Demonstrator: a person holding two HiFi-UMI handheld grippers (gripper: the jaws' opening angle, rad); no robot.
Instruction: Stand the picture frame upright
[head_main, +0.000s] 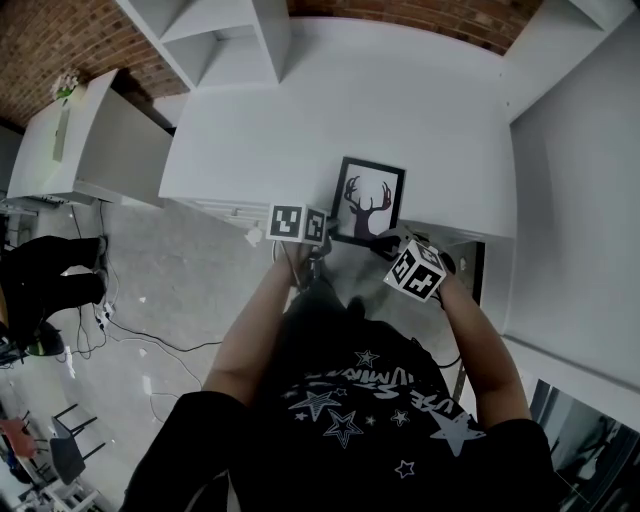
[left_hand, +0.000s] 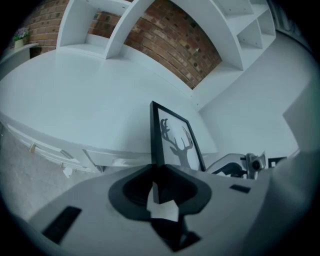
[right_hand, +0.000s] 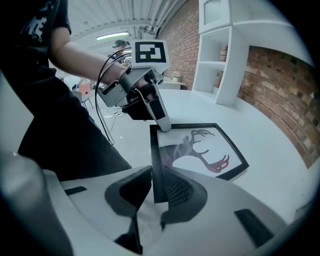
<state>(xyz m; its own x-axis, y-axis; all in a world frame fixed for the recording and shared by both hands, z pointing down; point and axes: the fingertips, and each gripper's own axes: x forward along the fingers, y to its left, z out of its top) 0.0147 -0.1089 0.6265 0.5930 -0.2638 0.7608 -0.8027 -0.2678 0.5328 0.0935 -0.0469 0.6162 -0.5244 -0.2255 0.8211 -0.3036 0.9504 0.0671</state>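
The picture frame (head_main: 368, 200) is black with a deer silhouette on white, and it lies near the front edge of the white desk (head_main: 400, 110). My left gripper (head_main: 318, 247) holds its near left corner. In the left gripper view the frame (left_hand: 176, 140) runs edge-on into the left gripper (left_hand: 157, 171), whose jaws are closed on the black border. My right gripper (head_main: 386, 243) is at the near right side. In the right gripper view the frame (right_hand: 200, 147) has its border clamped in the right gripper (right_hand: 156, 177). The left gripper's finger (right_hand: 161, 119) rests on the far corner.
White shelf units (head_main: 215, 40) stand at the desk's back left, against a brick wall (left_hand: 175, 45). A white side cabinet (head_main: 75, 140) with a small plant is at the far left. Cables lie on the floor (head_main: 150, 340). The person's torso is close behind the grippers.
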